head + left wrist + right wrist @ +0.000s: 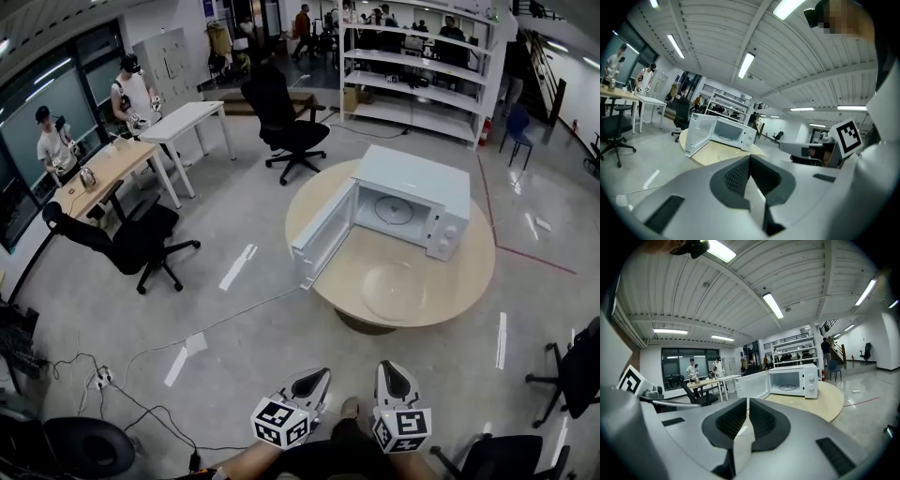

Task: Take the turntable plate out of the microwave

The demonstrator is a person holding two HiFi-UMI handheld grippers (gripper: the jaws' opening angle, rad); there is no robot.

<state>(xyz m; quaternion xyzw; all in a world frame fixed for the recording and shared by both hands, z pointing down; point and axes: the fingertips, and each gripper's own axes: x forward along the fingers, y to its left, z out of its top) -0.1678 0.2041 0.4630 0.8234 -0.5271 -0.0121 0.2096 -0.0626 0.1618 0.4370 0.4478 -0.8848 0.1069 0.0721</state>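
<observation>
Head view: left gripper [317, 377] and right gripper [389, 370], both at 6 o'clock, point toward a round table [450, 281] at 1 o'clock. The turntable plate [392, 209] lies inside the open microwave [412, 178], and a clear glass dish [394, 291] sits at its 6 o'clock. Left gripper view: jaws together, empty, microwave [724, 131] at 11 o'clock. Right gripper view: jaws together, empty, plate [787, 387] visible inside the microwave [794, 378] at 1 o'clock.

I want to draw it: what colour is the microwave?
White all over. The microwave shows best in the head view.
</observation>
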